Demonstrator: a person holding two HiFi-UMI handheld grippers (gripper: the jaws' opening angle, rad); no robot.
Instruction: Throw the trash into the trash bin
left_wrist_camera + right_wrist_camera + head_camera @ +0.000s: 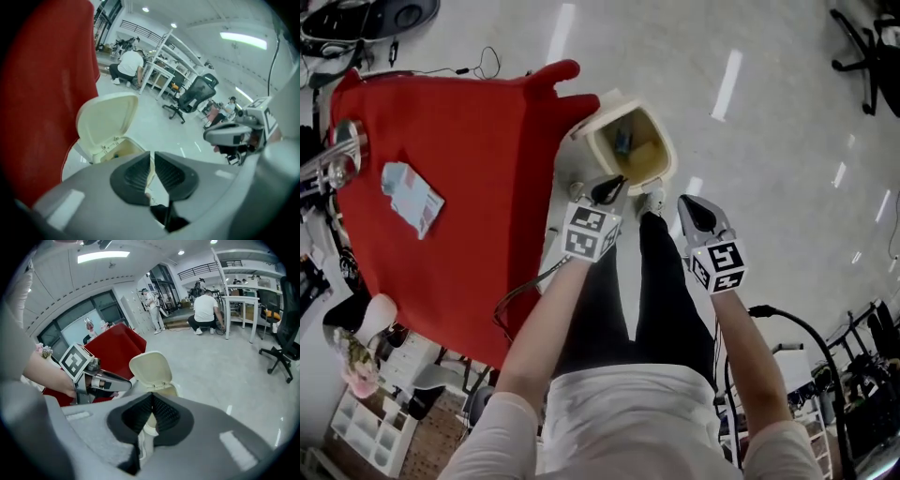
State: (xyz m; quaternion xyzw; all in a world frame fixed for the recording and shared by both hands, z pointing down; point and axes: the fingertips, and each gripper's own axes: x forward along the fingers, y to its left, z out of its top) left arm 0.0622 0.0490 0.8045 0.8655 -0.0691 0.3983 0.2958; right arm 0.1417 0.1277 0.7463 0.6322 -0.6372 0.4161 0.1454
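Observation:
The cream trash bin [667, 155] stands on the floor by the red table's corner, its lid [106, 121] tipped open. Yellowish and blue trash [635, 153] lies inside. My left gripper [607, 190] hovers over the bin's near rim. Its pads [136, 172] leave only a thin slit and hold nothing. My right gripper [696, 208] hangs to the right of the bin, shut and empty, with its pads [164, 414] meeting at the tips. The right gripper view shows the bin lid [150, 365] ahead. A light packet [412, 197] lies on the table.
The red-covered table [478, 112] fills the left. A shiny metal bowl [342, 155] sits at its far left edge. An office chair [193, 97] stands farther off on the glossy floor, and a crouching person [205, 310] is by white desks. My black trouser legs [661, 300] are below.

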